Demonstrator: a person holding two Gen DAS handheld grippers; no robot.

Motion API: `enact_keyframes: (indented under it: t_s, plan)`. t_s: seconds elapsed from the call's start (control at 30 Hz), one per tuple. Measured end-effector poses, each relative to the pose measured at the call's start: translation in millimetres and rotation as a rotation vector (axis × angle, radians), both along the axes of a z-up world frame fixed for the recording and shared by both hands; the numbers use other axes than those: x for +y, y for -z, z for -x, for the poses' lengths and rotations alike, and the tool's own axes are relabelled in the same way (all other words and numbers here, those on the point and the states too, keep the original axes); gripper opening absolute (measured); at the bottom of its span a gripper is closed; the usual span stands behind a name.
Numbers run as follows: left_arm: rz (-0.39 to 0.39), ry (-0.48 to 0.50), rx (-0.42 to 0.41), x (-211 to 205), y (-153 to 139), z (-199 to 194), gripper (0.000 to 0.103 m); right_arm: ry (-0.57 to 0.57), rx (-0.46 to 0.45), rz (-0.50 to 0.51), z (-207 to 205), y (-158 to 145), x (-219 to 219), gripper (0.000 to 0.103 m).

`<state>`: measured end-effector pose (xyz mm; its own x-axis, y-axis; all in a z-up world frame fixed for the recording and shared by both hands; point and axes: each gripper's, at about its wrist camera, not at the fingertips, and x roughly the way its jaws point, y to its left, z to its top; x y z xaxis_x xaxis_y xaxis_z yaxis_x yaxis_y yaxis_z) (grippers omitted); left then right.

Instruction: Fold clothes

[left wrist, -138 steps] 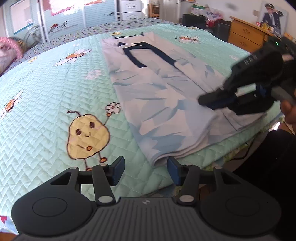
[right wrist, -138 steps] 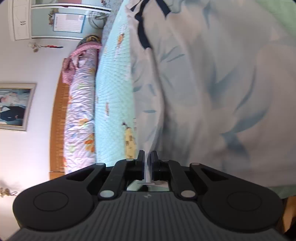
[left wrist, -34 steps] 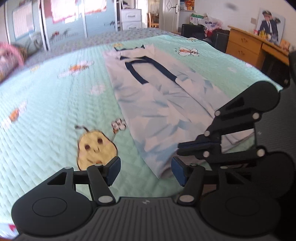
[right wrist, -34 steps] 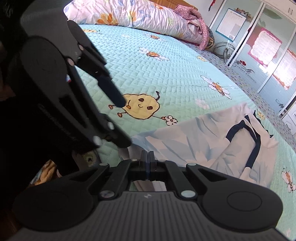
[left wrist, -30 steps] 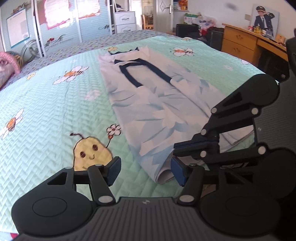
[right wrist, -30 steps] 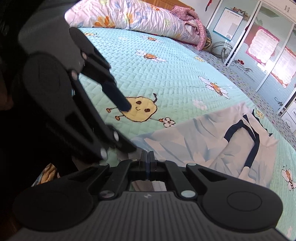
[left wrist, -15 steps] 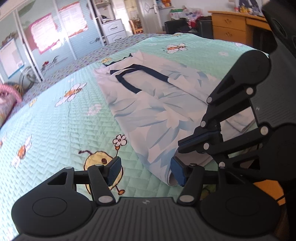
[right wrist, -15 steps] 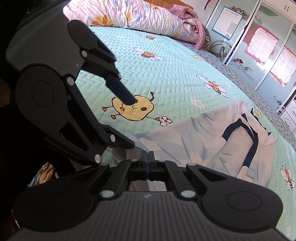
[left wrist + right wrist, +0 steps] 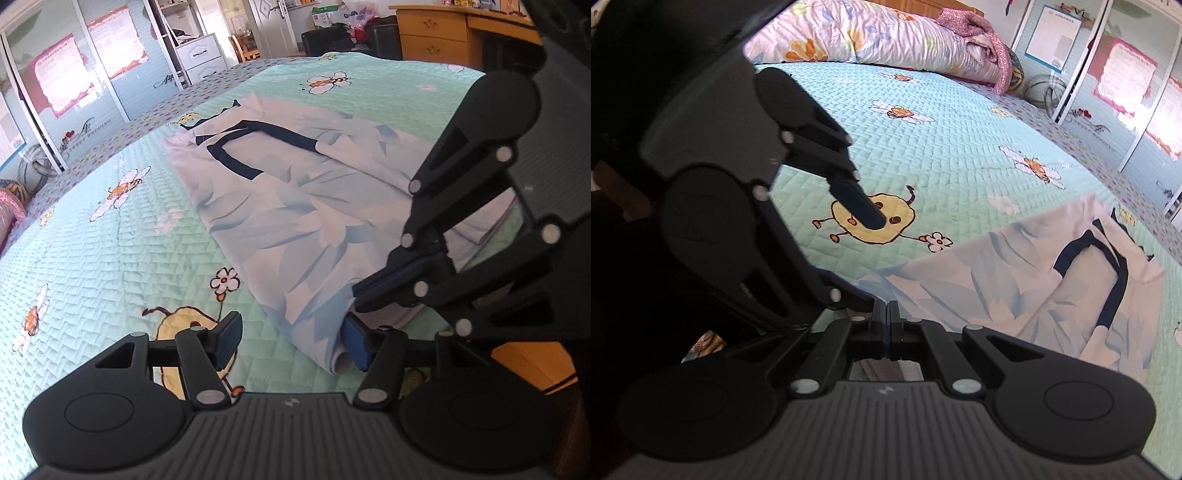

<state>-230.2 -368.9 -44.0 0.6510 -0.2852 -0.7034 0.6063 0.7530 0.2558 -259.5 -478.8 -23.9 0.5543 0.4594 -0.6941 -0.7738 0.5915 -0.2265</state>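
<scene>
A pale blue leaf-print garment with dark navy trim lies lengthwise on the bed, over a mint quilted bedspread printed with bees, flowers and a yellow cartoon figure. It appears folded along its length, and its near hem reaches the edge of the bed closest to both cameras.

Left tongs: jaws stand apart, holding nothing. The right-hand blue pad sits just beside the rolled near corner of the garment; contact cannot be confirmed. The other pad is over bare bedspread next to the yellow figure.

Right tongs: jaws fully closed at the near hem. In the left wrist view their tips meet the cloth edge, which appears pinched between the blue pads. In the right wrist view, fabric shows in the gap behind the closed fingers.

The two tools sit close together at the same corner, the right tongs crossing in front of the left camera.

Background: rolled floral bedding at the head of the bed, sliding wardrobe doors and a wooden desk.
</scene>
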Motion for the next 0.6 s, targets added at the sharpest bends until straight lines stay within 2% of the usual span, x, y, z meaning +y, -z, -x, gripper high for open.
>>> enact_keyframes:
  t_s: [0.07, 0.13, 0.2, 0.33, 0.43, 0.6]
  plan:
    - [0.017, 0.011, 0.018, 1, 1, -1, 0.051, 0.002, 0.001, 0.002, -1, 0, -1, 0.0]
    - [0.023, 0.02, 0.036, 2, 4, 0, 0.01, 0.005, 0.002, -0.001, -2, -1, -2, 0.0]
    - [0.021, 0.023, 0.055, 3, 8, 2, 0.002, 0.006, 0.001, -0.006, 0, -1, -2, 0.0]
    - [0.083, -0.034, 0.111, 9, 10, 8, 0.0, 0.001, 0.005, -0.011, 3, 1, -1, 0.0]
    - [0.098, -0.049, 0.138, 10, 9, 15, 0.0, -0.009, 0.02, -0.009, 9, 3, -2, 0.0]
    - [0.067, -0.096, 0.123, 11, 11, 10, 0.0, -0.014, 0.033, 0.02, 11, 10, -1, 0.0]
